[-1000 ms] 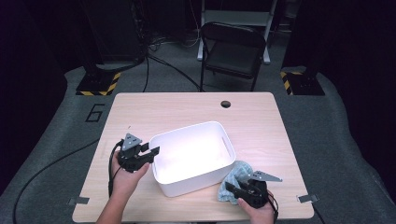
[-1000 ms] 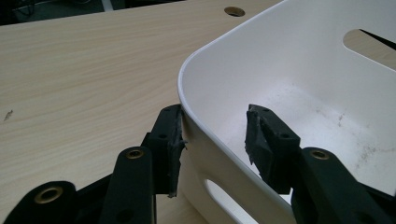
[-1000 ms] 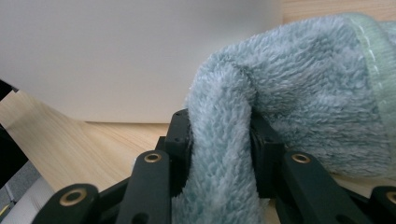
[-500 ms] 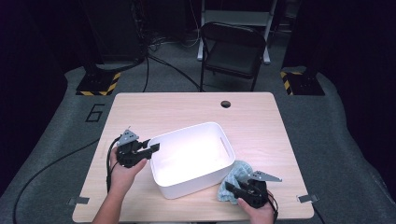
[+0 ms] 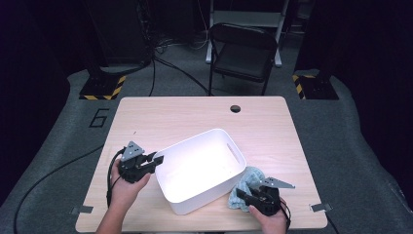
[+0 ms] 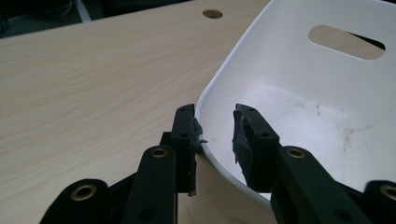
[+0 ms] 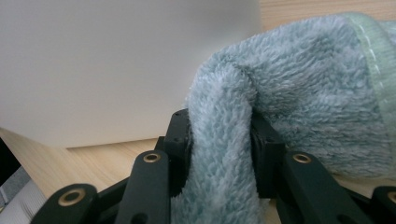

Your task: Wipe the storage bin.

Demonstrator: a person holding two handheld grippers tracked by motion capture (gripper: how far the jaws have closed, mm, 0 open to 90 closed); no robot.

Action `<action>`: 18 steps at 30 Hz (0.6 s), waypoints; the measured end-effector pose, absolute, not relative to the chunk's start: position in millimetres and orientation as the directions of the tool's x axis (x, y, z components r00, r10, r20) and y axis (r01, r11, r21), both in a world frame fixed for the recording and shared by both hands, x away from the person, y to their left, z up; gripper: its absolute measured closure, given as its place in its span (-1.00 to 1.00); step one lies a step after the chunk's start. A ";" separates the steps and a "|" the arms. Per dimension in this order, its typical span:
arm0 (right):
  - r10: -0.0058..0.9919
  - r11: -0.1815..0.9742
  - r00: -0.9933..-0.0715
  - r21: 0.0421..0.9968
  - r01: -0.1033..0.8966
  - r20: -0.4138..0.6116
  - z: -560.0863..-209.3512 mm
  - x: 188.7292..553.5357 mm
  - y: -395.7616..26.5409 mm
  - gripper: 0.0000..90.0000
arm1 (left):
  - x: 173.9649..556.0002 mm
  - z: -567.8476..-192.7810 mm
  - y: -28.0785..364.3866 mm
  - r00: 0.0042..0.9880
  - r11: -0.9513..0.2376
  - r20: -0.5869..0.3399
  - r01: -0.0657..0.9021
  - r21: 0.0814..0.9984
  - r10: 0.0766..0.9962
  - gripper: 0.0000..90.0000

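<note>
A white plastic tub (image 5: pixel 220 134) with a handle slot stands in the middle of the wooden table (image 5: pixel 185 114). My left gripper (image 5: pixel 157 160) is at the tub's left corner. In the left gripper view the jaws (image 6: pixel 215 121) straddle the tub's rim (image 6: pixel 210 88), one outside and one inside. They have just been closing, and a gap still shows on the inner side. My right gripper (image 5: pixel 243 196) is by the tub's front right corner, shut on a fold of a pale blue-green fluffy towel (image 5: pixel 249 178). The towel (image 7: pixel 308 93) bulges between its jaws (image 7: pixel 219 135), right beside the tub wall (image 7: pixel 116 60).
A black folding chair (image 5: pixel 243 53) stands beyond the table's far edge. A round cable hole (image 5: pixel 235 108) is near the far edge. Cables trail on the grey floor at left. The inside of the tub (image 6: pixel 303 112) has faint dirt marks.
The left gripper's jaws have narrowed around the tub's rim, and the hand has shifted slightly. The right gripper and the towel have not moved.
</note>
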State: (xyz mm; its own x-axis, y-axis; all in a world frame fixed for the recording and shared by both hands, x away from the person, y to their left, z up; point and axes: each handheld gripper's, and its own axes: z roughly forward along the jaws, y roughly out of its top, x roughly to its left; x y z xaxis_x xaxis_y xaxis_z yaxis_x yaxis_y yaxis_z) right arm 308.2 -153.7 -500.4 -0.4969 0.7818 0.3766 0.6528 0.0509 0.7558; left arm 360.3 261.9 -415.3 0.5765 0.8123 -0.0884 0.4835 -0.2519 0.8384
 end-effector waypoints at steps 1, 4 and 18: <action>0.781 0.046 -0.493 0.754 0.655 0.382 -500.5 308.5 -153.6 0.44 | 359.6 -413.0 262.8 0.580 -0.267 -0.086 0.495 0.827 0.810 0.55; 0.778 0.050 -0.497 0.751 0.659 0.384 -500.6 310.0 -152.5 0.44 | 358.1 -409.8 263.5 0.585 -0.292 -0.075 0.506 0.811 0.808 0.55; 0.779 0.050 -0.498 0.754 0.655 0.381 -501.1 312.5 -151.0 0.43 | 372.7 -423.2 252.1 0.581 -0.308 -0.032 0.477 0.823 0.813 0.58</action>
State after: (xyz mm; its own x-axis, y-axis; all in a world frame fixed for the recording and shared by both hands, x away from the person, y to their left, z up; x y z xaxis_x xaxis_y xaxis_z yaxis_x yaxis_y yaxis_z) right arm 312.5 -151.0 -501.1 -0.4977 0.7793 0.3808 0.6548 0.0498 0.7541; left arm 372.7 252.1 -423.2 0.5808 0.8134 -0.0324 0.4770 -0.3079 0.8232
